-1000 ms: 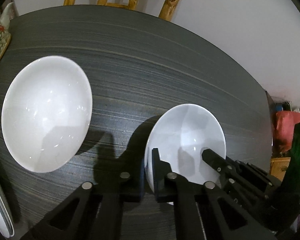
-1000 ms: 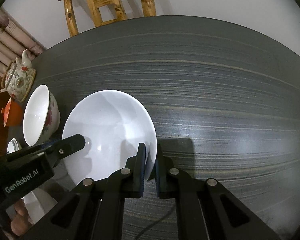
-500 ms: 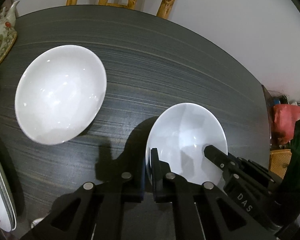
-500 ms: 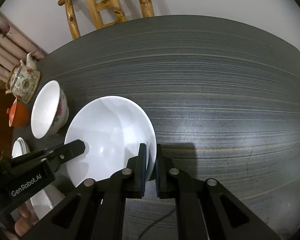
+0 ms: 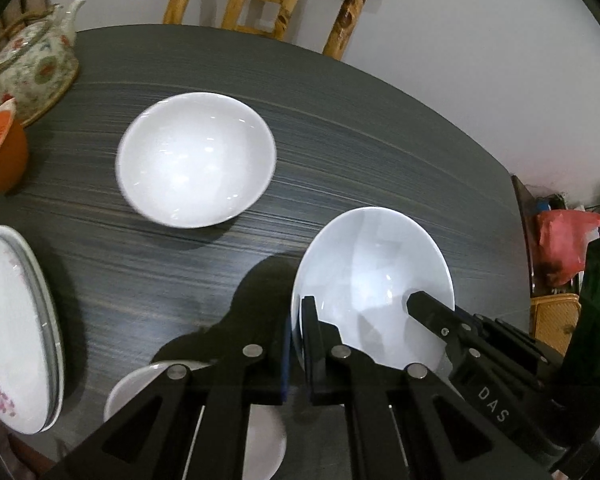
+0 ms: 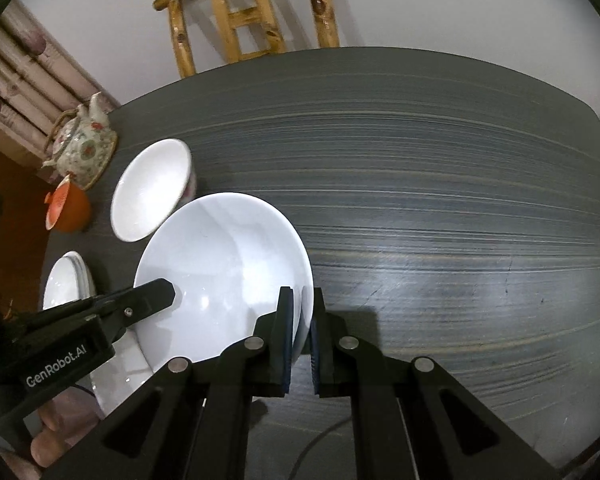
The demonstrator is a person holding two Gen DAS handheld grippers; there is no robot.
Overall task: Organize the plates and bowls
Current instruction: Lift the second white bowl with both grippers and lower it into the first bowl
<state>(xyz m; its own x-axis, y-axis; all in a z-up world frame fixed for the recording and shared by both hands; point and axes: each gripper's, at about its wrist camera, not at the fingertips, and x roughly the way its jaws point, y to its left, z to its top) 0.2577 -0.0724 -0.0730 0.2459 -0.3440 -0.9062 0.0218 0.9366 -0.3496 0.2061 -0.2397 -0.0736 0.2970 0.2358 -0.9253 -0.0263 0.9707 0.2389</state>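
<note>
Both grippers are shut on the rim of one plain white bowl (image 5: 370, 280), held above the dark table (image 5: 340, 128). My left gripper (image 5: 298, 320) pinches its left rim; my right gripper (image 6: 301, 312) pinches its right rim, and the bowl also shows in the right wrist view (image 6: 224, 276). A second white bowl (image 5: 194, 164) with a flowered outside (image 6: 150, 188) sits on the table further left. Stacked flowered plates (image 5: 16, 332) lie at the left edge. Another white dish (image 5: 140, 384) lies partly hidden under my left gripper.
A flowered teapot (image 5: 32, 64) and an orange cup (image 5: 0, 152) stand at the table's far left. A wooden chair (image 6: 252, 20) stands behind the table. A red bag (image 5: 566, 240) and clutter lie beyond the right edge.
Both grippers have lifted the held bowl and drawn it back toward the near edge. The second bowl, the plates, the teapot and the cup have come further into view.
</note>
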